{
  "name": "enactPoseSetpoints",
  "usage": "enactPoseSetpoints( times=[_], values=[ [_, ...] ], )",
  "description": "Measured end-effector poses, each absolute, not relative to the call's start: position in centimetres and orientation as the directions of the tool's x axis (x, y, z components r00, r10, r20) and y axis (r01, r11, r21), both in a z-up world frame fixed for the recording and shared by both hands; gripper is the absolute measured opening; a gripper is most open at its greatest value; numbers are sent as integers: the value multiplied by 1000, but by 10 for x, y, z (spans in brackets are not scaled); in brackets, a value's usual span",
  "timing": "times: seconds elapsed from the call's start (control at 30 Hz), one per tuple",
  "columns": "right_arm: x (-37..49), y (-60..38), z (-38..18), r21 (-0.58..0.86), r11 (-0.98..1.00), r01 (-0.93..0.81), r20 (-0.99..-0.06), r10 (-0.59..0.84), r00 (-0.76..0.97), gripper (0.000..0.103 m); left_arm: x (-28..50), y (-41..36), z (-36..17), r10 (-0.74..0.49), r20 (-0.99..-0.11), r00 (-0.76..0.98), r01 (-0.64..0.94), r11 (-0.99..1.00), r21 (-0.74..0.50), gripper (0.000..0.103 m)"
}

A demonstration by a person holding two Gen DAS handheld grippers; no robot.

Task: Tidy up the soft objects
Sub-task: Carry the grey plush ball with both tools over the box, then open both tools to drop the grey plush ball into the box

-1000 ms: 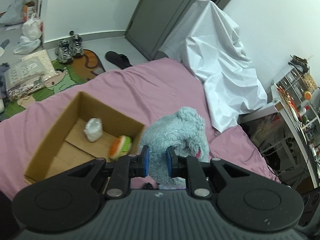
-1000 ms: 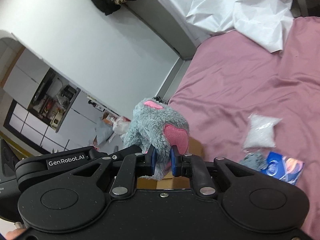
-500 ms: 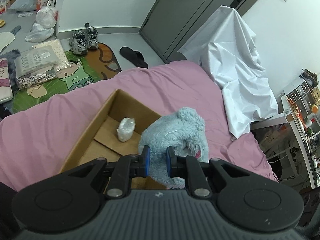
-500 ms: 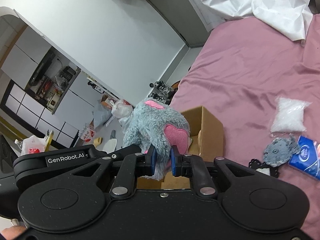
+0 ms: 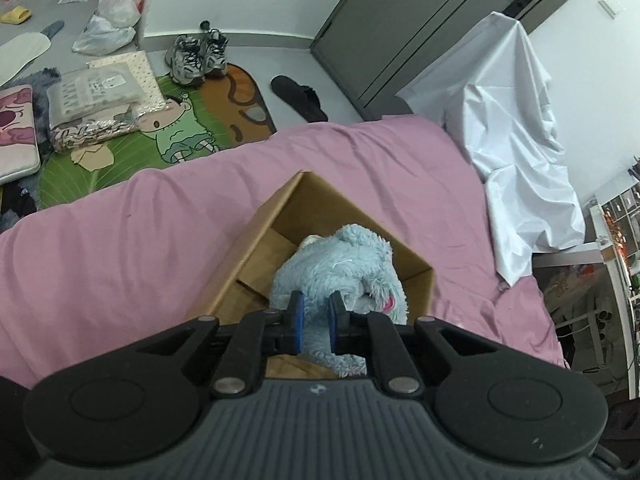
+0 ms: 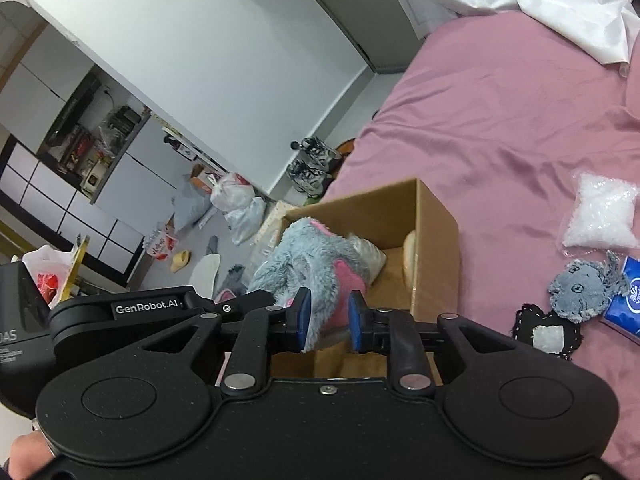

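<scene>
left claw: clamped on blue-grey plush toy | right claw: jaws just opening, fur between (right pad clear) | toy: over cardboard box on pink bed

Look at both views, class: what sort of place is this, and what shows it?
Most likely a lived-in bedroom at home: a bed with a pink sheet, sneakers on a cartoon floor mat, and a door.
</scene>
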State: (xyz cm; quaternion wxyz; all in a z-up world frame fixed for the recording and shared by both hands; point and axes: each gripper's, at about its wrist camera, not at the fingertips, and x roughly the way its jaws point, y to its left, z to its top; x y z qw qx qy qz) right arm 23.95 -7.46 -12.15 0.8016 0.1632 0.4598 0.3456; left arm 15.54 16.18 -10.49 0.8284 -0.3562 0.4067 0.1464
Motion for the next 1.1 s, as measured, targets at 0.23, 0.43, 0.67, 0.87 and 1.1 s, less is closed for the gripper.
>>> enactPoseSetpoints(
  times=[0.23, 0.43, 0.67, 0.87, 1.1],
  values=[
    [241, -72, -124, 554, 732, -397, -654, 678, 336, 33, 169, 164, -118, -53, -793, 606, -534, 712, -456, 11],
    [244, -72, -126, 545, 744, -386, -669, 664, 334, 37, 179, 163, -123, -22, -805, 593, -540, 730, -418, 11],
    [245, -71, -127, 547, 746, -380, -676, 661, 326, 39, 187, 162, -124, 15, -821, 571, -548, 752, -367, 14],
    [244, -72, -124, 549, 744, -380, -675, 663, 324, 43, 188, 164, -119, 39, -835, 548, -568, 751, -337, 21],
    [241, -78, -116, 552, 735, -395, -660, 674, 332, 60, 180, 160, -97, 67, -823, 565, -548, 776, -313, 52]
  ],
)
